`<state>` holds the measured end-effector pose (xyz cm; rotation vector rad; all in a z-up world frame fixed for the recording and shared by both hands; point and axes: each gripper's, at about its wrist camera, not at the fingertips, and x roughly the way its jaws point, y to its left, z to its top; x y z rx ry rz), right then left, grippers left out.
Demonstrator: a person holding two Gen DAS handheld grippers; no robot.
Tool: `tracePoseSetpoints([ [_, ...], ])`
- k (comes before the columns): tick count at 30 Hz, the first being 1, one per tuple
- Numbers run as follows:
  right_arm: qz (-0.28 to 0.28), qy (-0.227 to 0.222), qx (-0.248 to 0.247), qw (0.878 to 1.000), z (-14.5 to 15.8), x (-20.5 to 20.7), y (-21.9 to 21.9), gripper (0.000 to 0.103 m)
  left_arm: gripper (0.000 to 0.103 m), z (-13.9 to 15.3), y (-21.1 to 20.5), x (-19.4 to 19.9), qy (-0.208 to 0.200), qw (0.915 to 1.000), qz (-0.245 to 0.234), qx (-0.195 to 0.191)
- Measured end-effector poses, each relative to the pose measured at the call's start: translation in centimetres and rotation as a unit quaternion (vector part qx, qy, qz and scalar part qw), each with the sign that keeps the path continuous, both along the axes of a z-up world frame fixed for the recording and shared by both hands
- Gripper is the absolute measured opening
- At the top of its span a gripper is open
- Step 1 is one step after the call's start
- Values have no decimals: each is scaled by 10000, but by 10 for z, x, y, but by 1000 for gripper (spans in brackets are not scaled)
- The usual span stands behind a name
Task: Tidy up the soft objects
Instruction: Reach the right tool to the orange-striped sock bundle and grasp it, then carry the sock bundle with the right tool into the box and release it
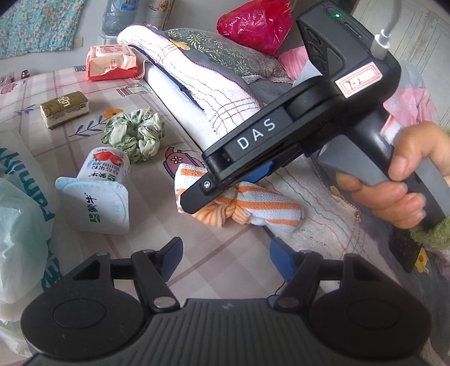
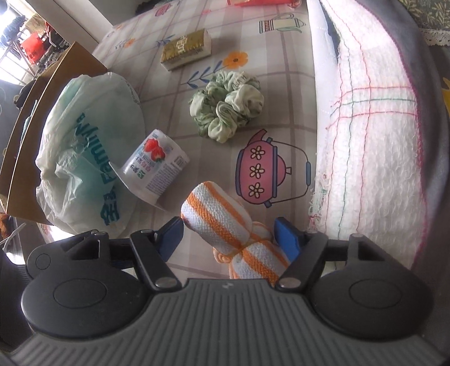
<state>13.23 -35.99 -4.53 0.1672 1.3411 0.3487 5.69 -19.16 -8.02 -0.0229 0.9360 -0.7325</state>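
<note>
Landmark: the knotted orange-and-white striped cloth roll (image 2: 225, 225). Biggest thing near it was the folded white quilted blanket with coloured stitch lines (image 2: 371, 135), just beside the roll on its right in my right wrist view, both on the grey-checked tablecloth printed with teapots (image 2: 281, 70). Left of the roll: the crumpled white plastic bag with teal lettering (image 2: 84, 146), then the tipped strawberry yoghurt cup (image 2: 154, 169), close to the roll. Beyond the roll, the green-and-white fabric scrunchie (image 2: 227, 104); further still, the gold-wrapped block (image 2: 185, 49).

Key relation: the roll sat right between the blue pads of my right gripper (image 2: 227, 239), long axis running up-left to down-right across the gap, knot about level with the pads. Jaws were part-way apart around it; the left pad looked to be at the cloth's edge and the right one just short of it. I judged that not yet a firm pinch. My left gripper (image 1: 225, 261) was spread, nothing between its fingers, with the roll well ahead of it. So the right hand was nearer by far.

View difference: only the left wrist view showed the right gripper from outside, tilted down onto the roll, with the hand (image 1: 405, 180) on its handle, plus the red plastic bag (image 1: 253, 25) behind the blanket. Only the right wrist view showed pad-to-cloth clearance.
</note>
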Motion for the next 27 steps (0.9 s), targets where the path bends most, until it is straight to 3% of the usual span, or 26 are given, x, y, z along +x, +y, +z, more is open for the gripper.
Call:
tracePoseSetpoints([
  [4,-26,-23,19,10000,-3,-5,4,64,69,-4,-7,3,125,9999,-37,-24],
  [6,-199,12,123,9997,-2,-7,3,57,70,-5,-8,3,185,9998,-29,-72],
  [10,-608,173,546,9965,-4,-16,-2,54,70,-3,-6,2,177,9998,2,-126],
  [18,-1277,25,953,9872,3,-39,-8,52,68,11,5,-5,22,9991,9,-429],
  [22,-1485,-109,1226,9812,21,-52,-11,51,67,32,19,-12,-204,9979,81,-604],
  [27,-1369,-507,1484,9781,60,-61,7,51,67,67,51,-22,-635,9942,356,-787],
])
